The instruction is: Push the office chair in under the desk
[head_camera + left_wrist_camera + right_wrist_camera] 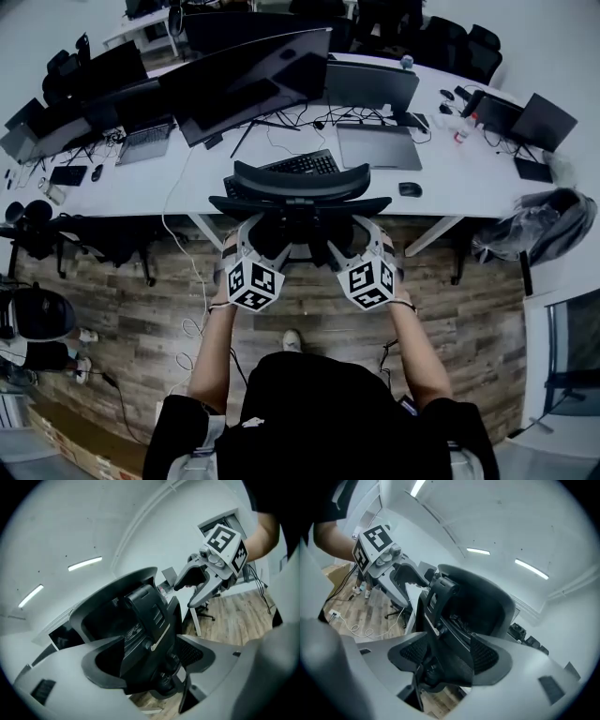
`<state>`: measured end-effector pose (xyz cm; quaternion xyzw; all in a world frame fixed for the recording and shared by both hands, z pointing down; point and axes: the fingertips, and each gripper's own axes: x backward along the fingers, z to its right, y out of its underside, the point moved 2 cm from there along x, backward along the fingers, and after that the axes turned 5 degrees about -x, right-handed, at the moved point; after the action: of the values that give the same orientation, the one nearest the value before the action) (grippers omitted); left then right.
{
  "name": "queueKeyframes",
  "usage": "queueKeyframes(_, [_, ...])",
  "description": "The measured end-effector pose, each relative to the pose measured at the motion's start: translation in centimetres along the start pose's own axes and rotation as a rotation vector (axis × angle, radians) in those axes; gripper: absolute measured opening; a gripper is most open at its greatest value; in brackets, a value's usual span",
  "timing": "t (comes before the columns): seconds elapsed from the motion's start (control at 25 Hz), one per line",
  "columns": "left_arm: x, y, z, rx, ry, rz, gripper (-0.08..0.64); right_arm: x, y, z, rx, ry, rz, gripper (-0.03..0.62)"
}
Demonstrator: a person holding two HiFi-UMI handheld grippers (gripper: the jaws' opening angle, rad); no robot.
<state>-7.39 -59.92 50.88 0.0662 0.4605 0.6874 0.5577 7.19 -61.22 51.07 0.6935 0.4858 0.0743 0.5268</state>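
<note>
Left gripper (249,246) and right gripper (367,246) both hold their jaws wide apart, straddling the back frame of the office chair (298,192) without clamping it. The desk (441,178) lies straight ahead, just beyond the chair.

In the head view the office chair (298,187) shows only its headrest and the top of its back. Its seat, arms and wheels are hidden beneath these and under the edge of the desk (450,178). The jaw tips of the left gripper (255,246) and the right gripper (366,246) are hidden behind the chair's back. At 6 o'clock the person (319,412) is cut off by the bottom edge. At 3 o'clock a grey bundle (534,225) is too blurred to name, and the small items (459,112) at 1 o'clock on the desk are too small to tell. In both gripper views the chair's lower spine lies in deep shadow between the parted jaws.
</note>
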Motion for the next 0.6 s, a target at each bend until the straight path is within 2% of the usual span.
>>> queueKeyframes(0.04, [0.3,-0.4,0.3,0.026,0.001,0.012,0.364,0.7,-0.2,0.1,-0.015,0.010,0.012,0.296])
queueKeyframes(0.12, [1.0,-1.2,1.0,0.047,-0.006,0.023,0.356,2.0,-0.5,0.5,-0.038,0.037,0.038,0.189])
queueKeyframes(0.16, [1.3,-1.6,1.3,0.047,-0.013,0.025,0.349,2.6,-0.6,0.6,-0.049,0.046,0.050,0.161])
queueKeyframes(0.44, [4.2,-4.0,2.6,0.083,-0.087,0.061,0.247,6.2,-1.2,0.4,-0.121,0.063,0.107,0.075])
queueKeyframes(0.52, [5.3,-4.7,2.7,0.111,-0.114,0.078,0.182,7.1,-1.4,0.2,-0.136,0.054,0.121,0.061])
queueKeyframes(0.6, [6.1,-5.3,3.0,0.152,-0.126,0.099,0.081,8.0,-1.6,0.0,-0.145,0.049,0.137,0.051])
